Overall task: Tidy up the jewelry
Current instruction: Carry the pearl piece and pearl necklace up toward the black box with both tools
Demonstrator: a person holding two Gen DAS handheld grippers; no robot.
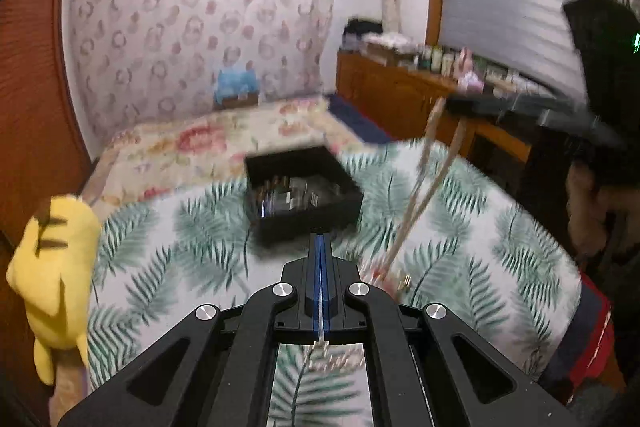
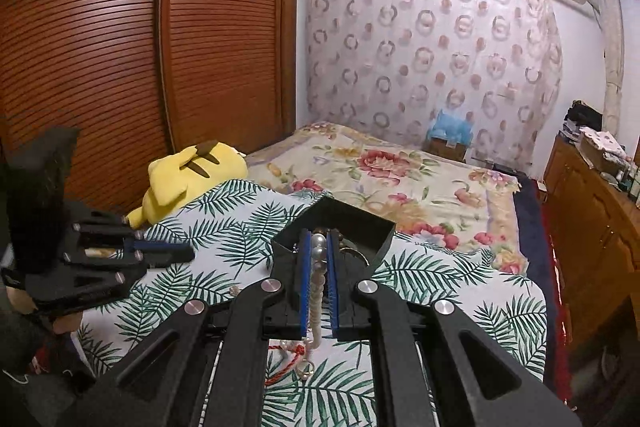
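Right gripper clamps a white pearl bead necklace, its long axis running up-down at frame centre between the blue pads. Left gripper is closed on the strand's thin end. Open black square box sits just beyond, on the palm-leaf print cloth.

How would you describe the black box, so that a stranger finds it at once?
Look at the bed, at the palm-leaf cloth spread on its near end. The box stands at that cloth's far edge, beside the flowered blanket. It is the only open black square tray, with jewelry inside.
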